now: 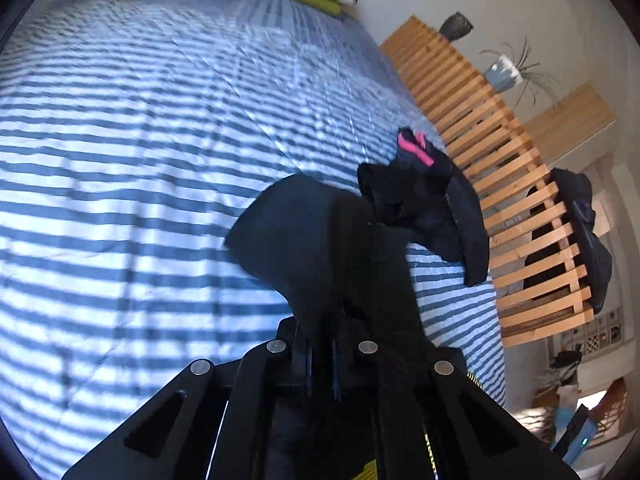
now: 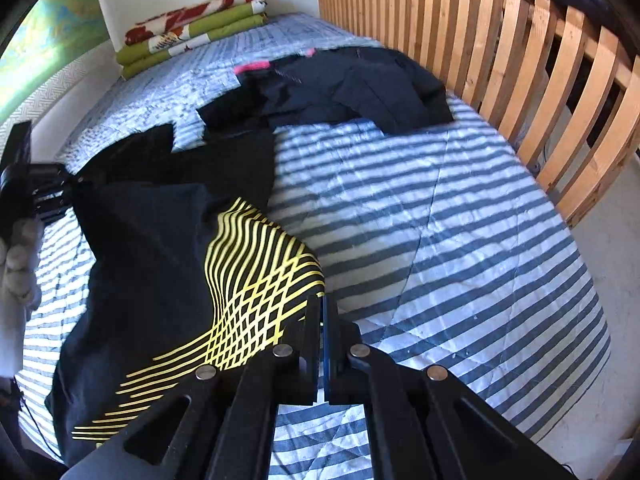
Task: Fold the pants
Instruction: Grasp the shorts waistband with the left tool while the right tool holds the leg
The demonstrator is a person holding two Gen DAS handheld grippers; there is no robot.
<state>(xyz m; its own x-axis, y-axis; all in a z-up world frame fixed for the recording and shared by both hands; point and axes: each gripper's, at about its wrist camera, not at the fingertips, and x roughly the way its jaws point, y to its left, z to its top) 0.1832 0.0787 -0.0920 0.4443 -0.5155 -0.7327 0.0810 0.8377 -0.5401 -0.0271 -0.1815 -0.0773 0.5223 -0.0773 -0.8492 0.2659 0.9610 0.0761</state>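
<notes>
Two grippers clench the same garment, a pair of black pants with a yellow wavy line print (image 2: 256, 280). The right gripper (image 2: 322, 304) has its jaws pressed together on the printed edge of the cloth, just above the blue-and-white striped bedspread (image 2: 460, 240). The left gripper (image 1: 322, 320) is likewise closed on black fabric that bunches up over its fingers and hides their tips; seen from the right wrist, it sits at the far left edge (image 2: 44, 196), held by a hand in a white glove (image 2: 18, 268), with the pants stretched between the two grippers and sagging onto the bedspread. Farther along the bedspread, towards its head, lies a heap of dark clothing with a pink trim (image 2: 340, 88), close to the slatted wooden bed rail (image 2: 540, 92). At the head end of the bedspread rests a folded stack of green, red and white blankets (image 2: 192, 28). Over the rail hangs another dark garment (image 1: 588, 236).
</notes>
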